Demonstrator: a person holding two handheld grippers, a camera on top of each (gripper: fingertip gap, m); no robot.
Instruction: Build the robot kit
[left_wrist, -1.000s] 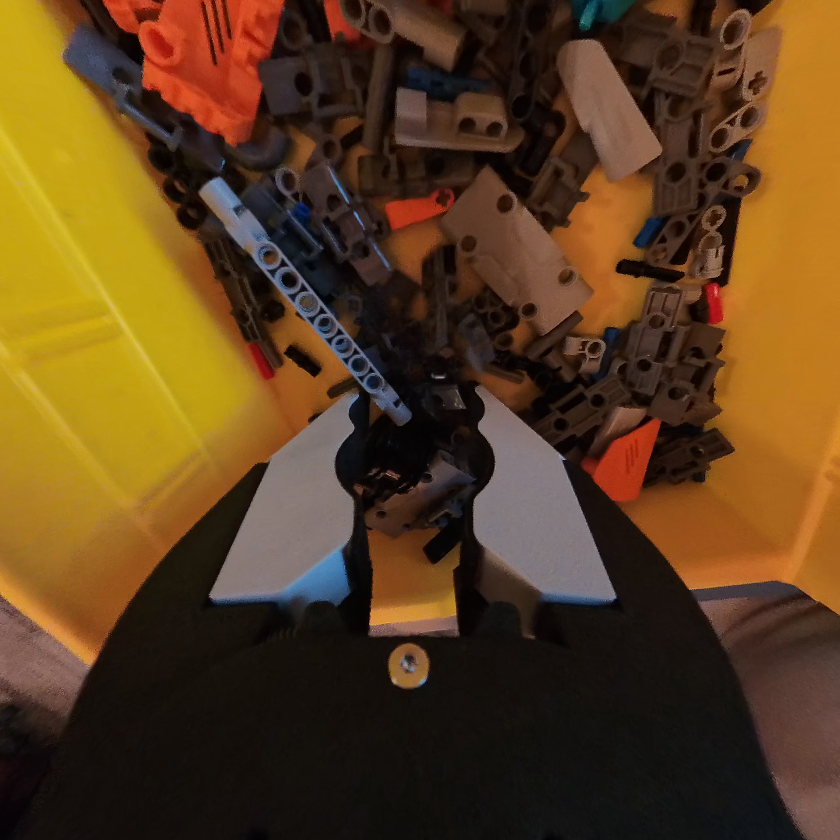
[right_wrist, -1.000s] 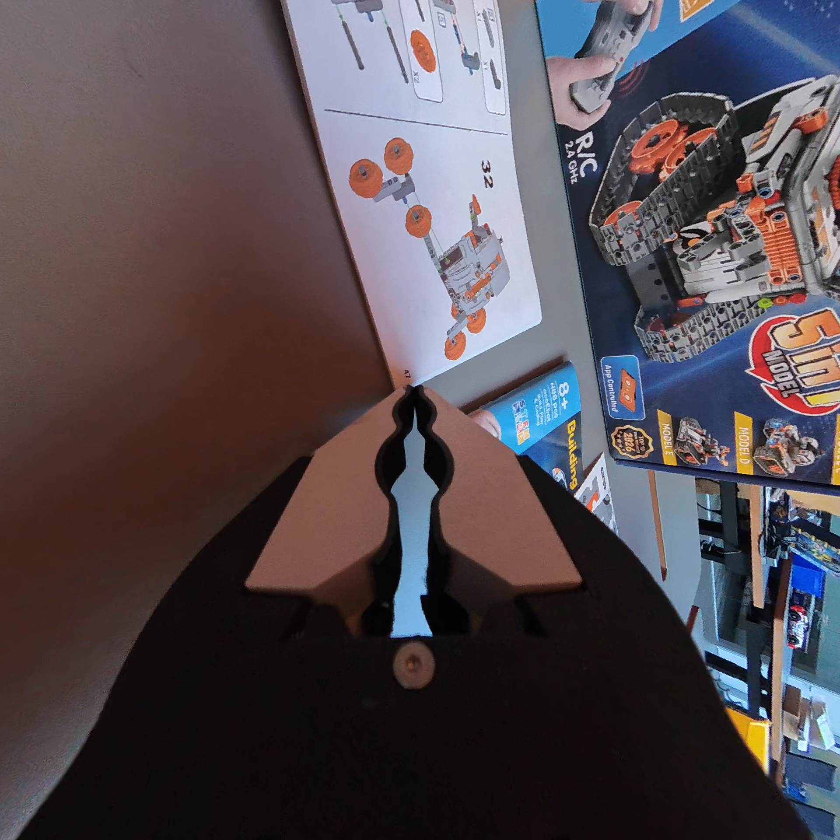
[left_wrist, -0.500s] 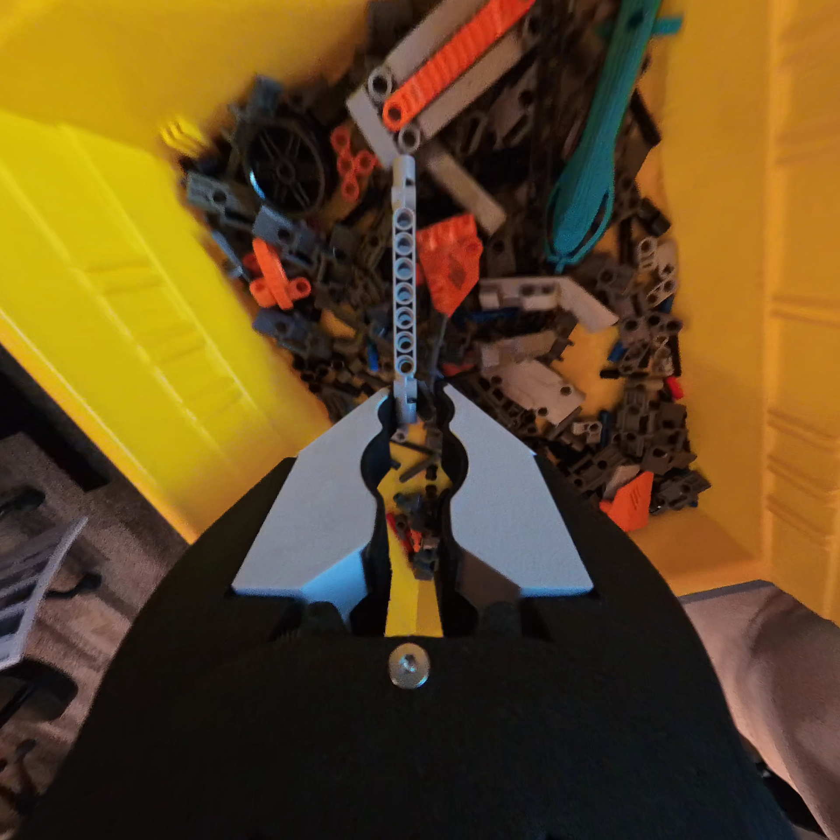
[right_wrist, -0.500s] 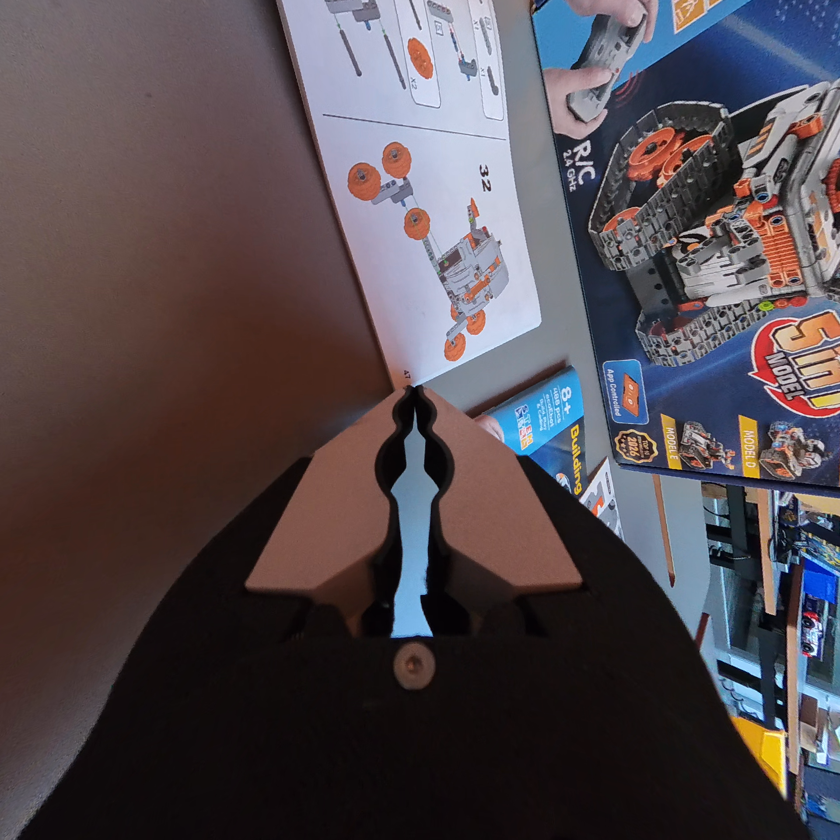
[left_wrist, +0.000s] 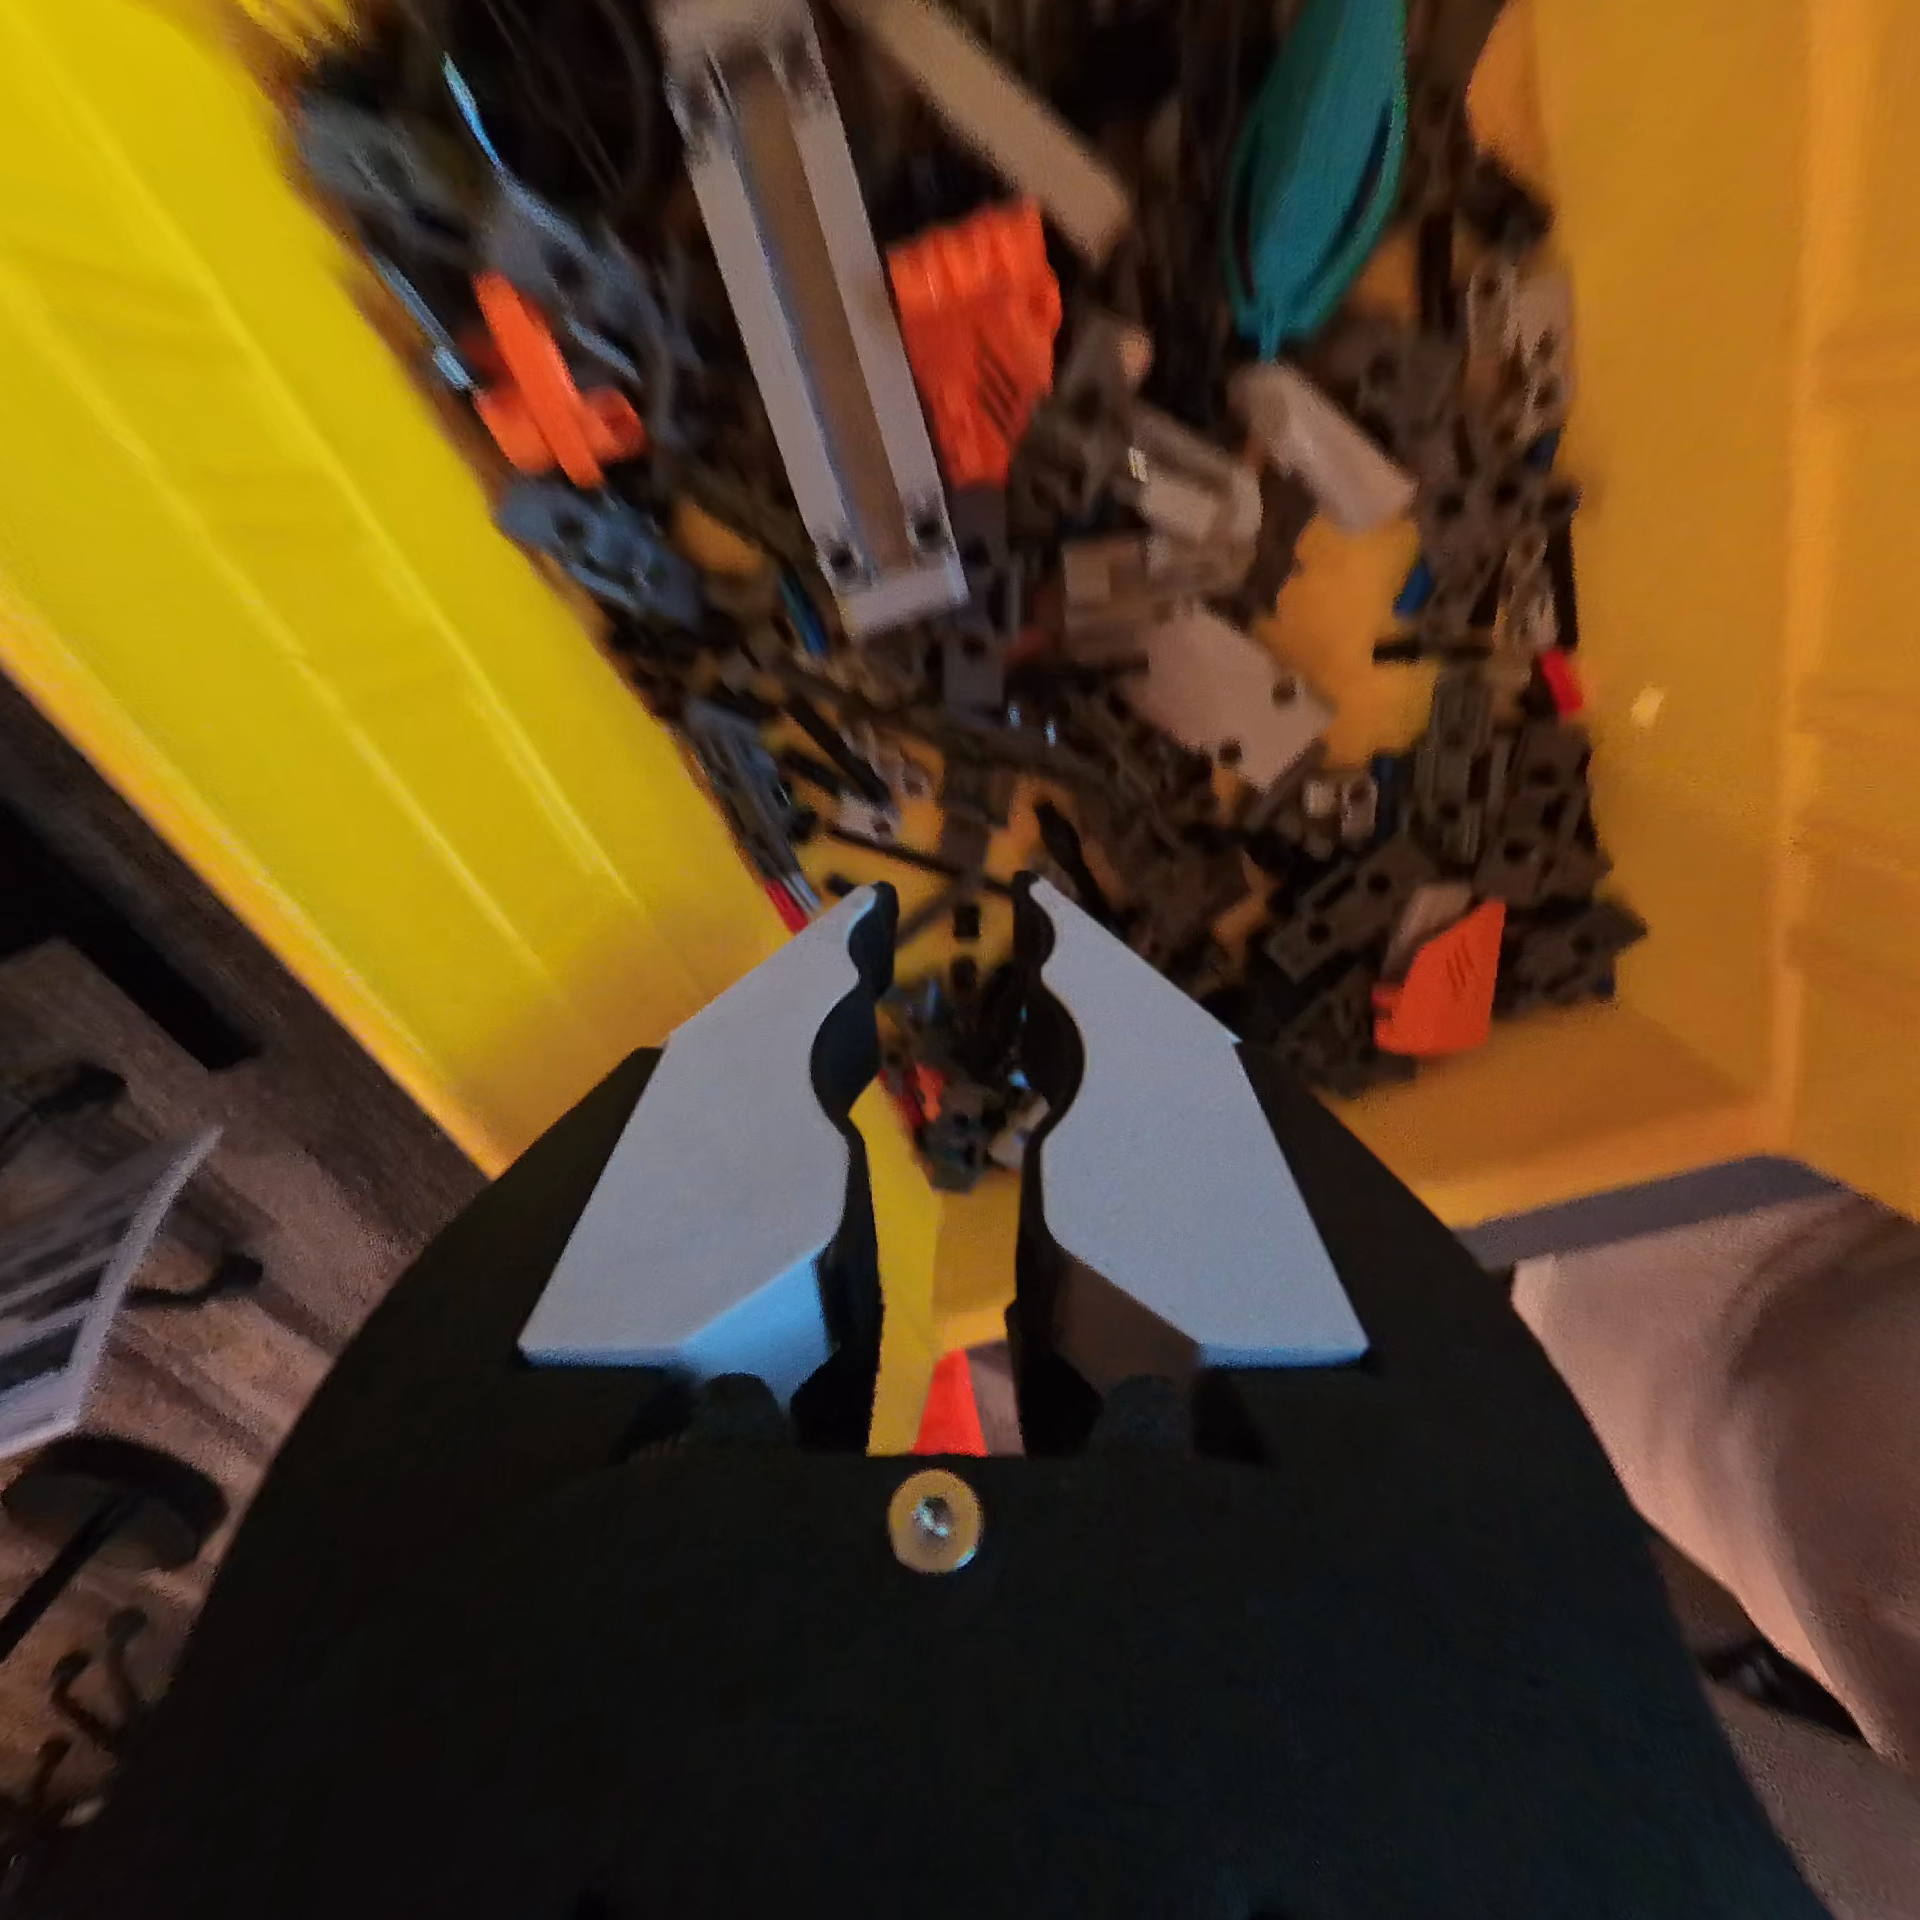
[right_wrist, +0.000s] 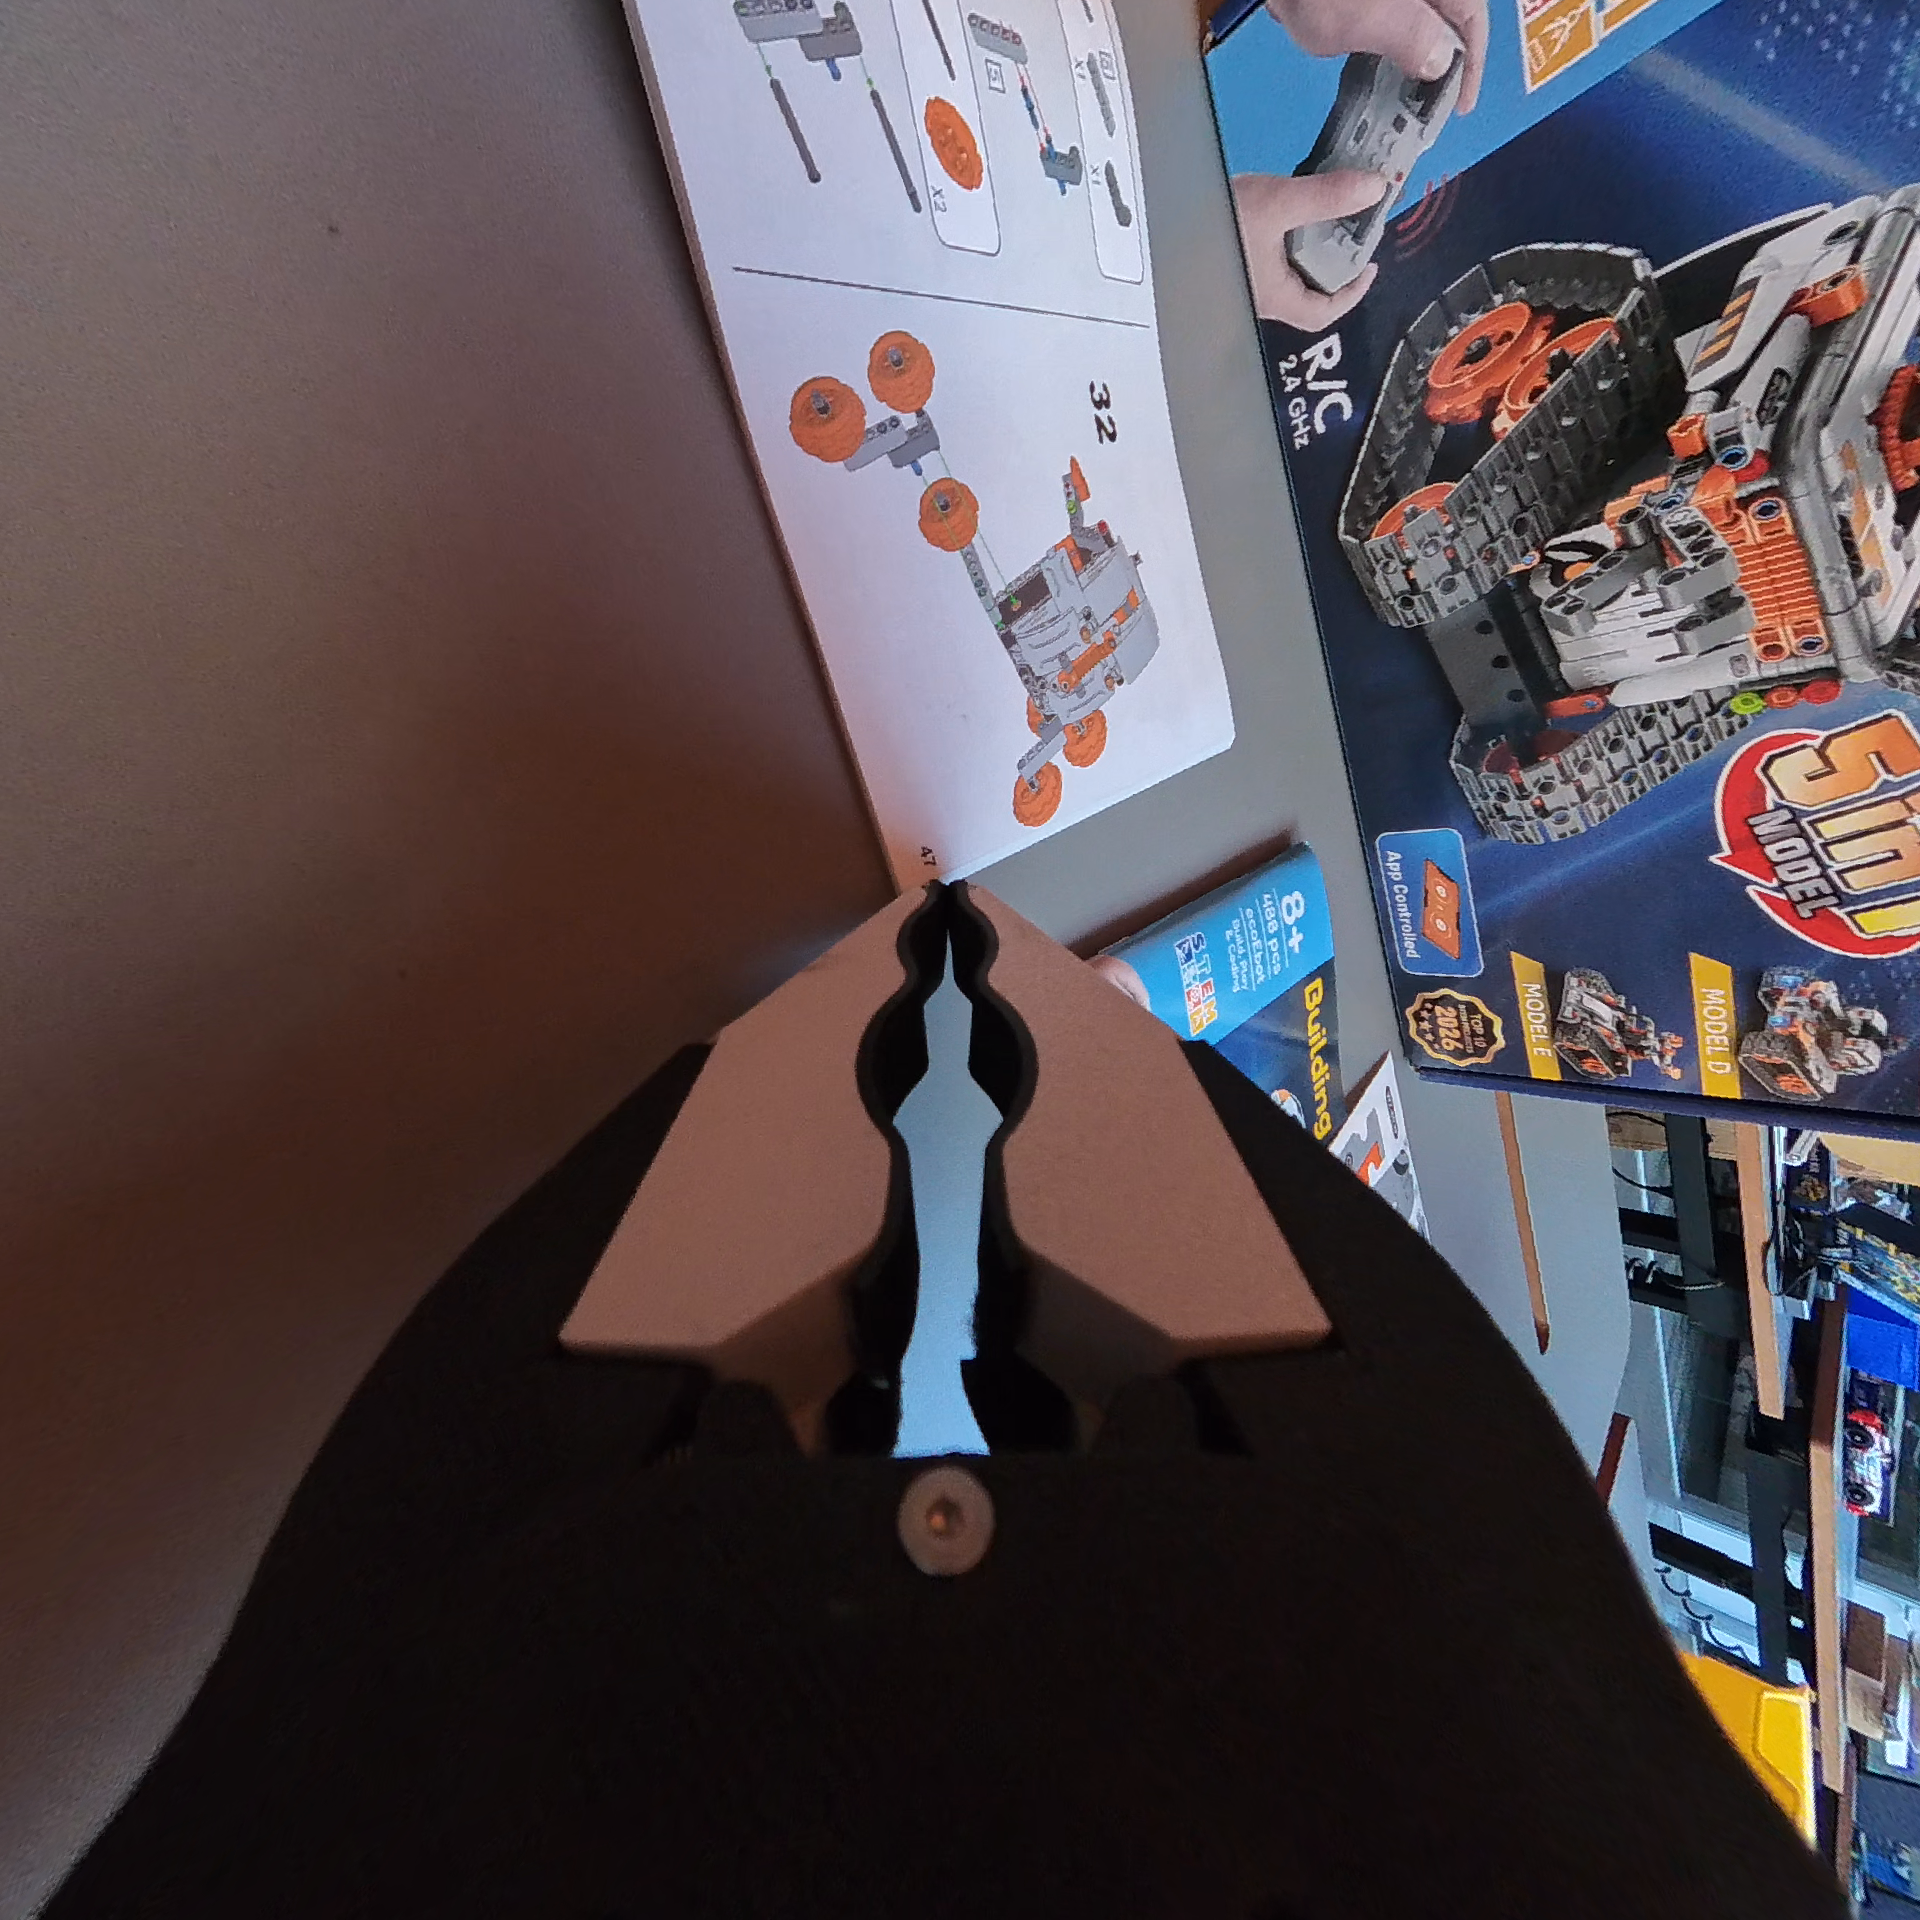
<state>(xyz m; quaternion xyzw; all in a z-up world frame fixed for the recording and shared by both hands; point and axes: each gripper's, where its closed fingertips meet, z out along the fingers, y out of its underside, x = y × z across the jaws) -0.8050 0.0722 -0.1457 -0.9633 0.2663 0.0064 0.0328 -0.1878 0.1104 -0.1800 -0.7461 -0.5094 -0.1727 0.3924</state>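
Jaws: left gripper (left_wrist: 954, 902) spread, empty, above yellow bin (left_wrist: 343, 582); right gripper (right_wrist: 947, 885) pressed together.

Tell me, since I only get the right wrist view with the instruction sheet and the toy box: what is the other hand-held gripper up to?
Observer: The left hand-held gripper hangs over a yellow bin, jaws apart, with nothing between its tips.
Operator: What's in the bin?
Observer: A heap of loose building pieces, mostly dark grey with a few orange ones. The picture is blurred.
Operator: Does anything stand out?
Observer: A long light-grey piece lies on the heap, and a teal strap-like thing lies at the far end.
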